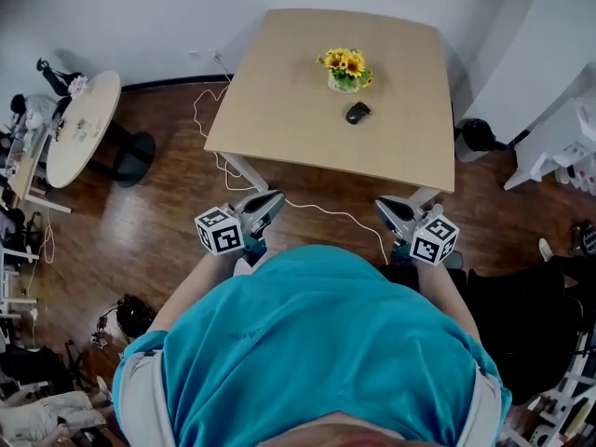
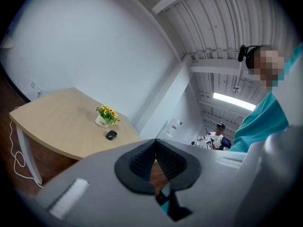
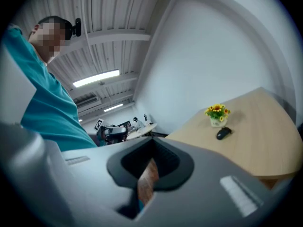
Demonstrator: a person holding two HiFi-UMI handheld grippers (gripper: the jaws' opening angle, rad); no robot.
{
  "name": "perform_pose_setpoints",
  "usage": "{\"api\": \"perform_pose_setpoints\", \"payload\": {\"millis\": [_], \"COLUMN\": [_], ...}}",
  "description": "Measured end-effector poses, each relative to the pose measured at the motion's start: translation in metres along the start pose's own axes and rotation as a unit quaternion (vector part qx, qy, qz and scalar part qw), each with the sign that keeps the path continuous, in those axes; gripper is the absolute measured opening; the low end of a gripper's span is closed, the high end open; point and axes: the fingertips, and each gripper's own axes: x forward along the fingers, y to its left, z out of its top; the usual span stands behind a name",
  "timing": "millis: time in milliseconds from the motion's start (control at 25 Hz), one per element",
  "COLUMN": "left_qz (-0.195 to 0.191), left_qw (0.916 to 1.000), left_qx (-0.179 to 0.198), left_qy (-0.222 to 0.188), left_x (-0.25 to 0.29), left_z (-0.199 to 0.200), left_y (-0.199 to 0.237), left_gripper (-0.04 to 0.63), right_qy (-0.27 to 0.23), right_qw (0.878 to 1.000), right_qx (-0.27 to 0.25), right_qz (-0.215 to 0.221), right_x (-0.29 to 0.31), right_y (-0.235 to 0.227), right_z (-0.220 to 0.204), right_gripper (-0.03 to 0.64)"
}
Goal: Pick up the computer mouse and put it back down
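A black computer mouse (image 1: pixel 358 113) lies on the square wooden table (image 1: pixel 279 91), just in front of a small pot of yellow flowers (image 1: pixel 346 69). Both grippers hang in front of the person's chest, short of the table's near edge and well away from the mouse. My left gripper (image 1: pixel 269 200) is shut with nothing in it. My right gripper (image 1: pixel 387 207) looks shut and empty too. In the left gripper view, the mouse (image 2: pixel 111 135) shows far off beyond the closed jaws (image 2: pixel 155 145). The right gripper view has the mouse (image 3: pixel 223 133) at the right, past its jaws (image 3: pixel 152 149).
A white cable (image 1: pixel 212 142) trails over the wooden floor by the table's left legs. A round table (image 1: pixel 82 124) stands at the far left. A black bin (image 1: pixel 477 136) and white furniture (image 1: pixel 559 147) sit to the right. Another person (image 2: pixel 219 135) is in the background.
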Motion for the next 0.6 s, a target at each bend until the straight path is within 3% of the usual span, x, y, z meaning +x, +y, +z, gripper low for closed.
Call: {"api": "perform_pose_setpoints", "payload": {"millis": [200, 360, 600], "left_qz": [-0.028, -0.039, -0.047], "left_qw": [0.9994, 0.9984, 0.9985], "left_qx": [0.019, 0.038, 0.018], "left_qy": [-0.004, 0.015, 0.020], "left_x": [-0.065, -0.141, -0.201], "left_z": [-0.006, -0.020, -0.038], "left_y": [0.003, 0.012, 0.018], "left_gripper": [0.005, 0.005, 0.005], "right_qy": [0.014, 0.022, 0.039], "right_qw": [0.999, 0.999, 0.998], "right_qx": [-0.021, -0.005, 0.005], "right_qz": [-0.023, -0.038, -0.045], "right_x": [0.030, 0.064, 0.082], "right_y": [0.057, 0.122, 0.189], "right_z": [-0.011, -0.041, -0.073], "right_gripper": [0.002, 0.002, 0.002]}}
